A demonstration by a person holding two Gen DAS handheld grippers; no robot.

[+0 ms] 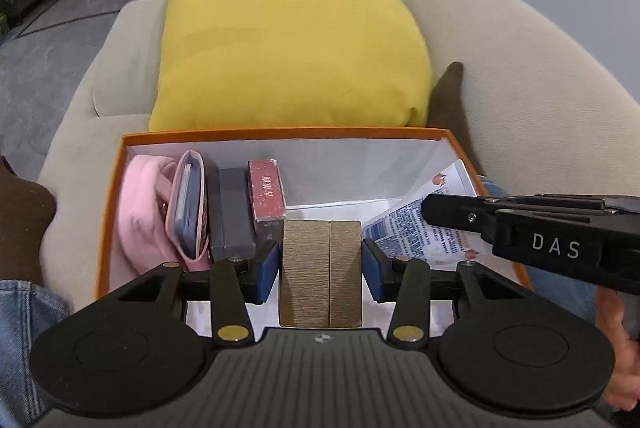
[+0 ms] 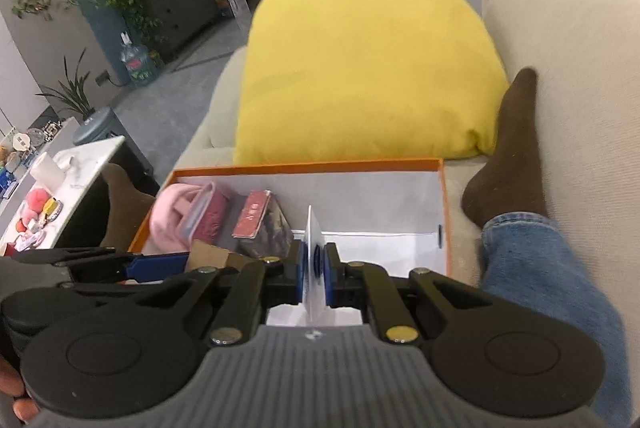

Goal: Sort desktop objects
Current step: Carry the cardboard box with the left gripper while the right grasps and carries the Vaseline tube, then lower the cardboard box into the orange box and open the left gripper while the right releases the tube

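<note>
My left gripper (image 1: 322, 260) pinches a gold ribbed rectangular box (image 1: 322, 272) over the orange cardboard box (image 1: 280, 133), hiding its floor. My right gripper (image 2: 316, 278) is pressed onto a thin white printed leaflet (image 2: 314, 268), seen edge-on here, its print unreadable.

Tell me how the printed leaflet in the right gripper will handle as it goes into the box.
Likely floppy: the printed leaflet is one thin sheet, seen edge-on between the pads of the right gripper. Probably very light. It may buckle or slide against the orange box's wall.
</note>
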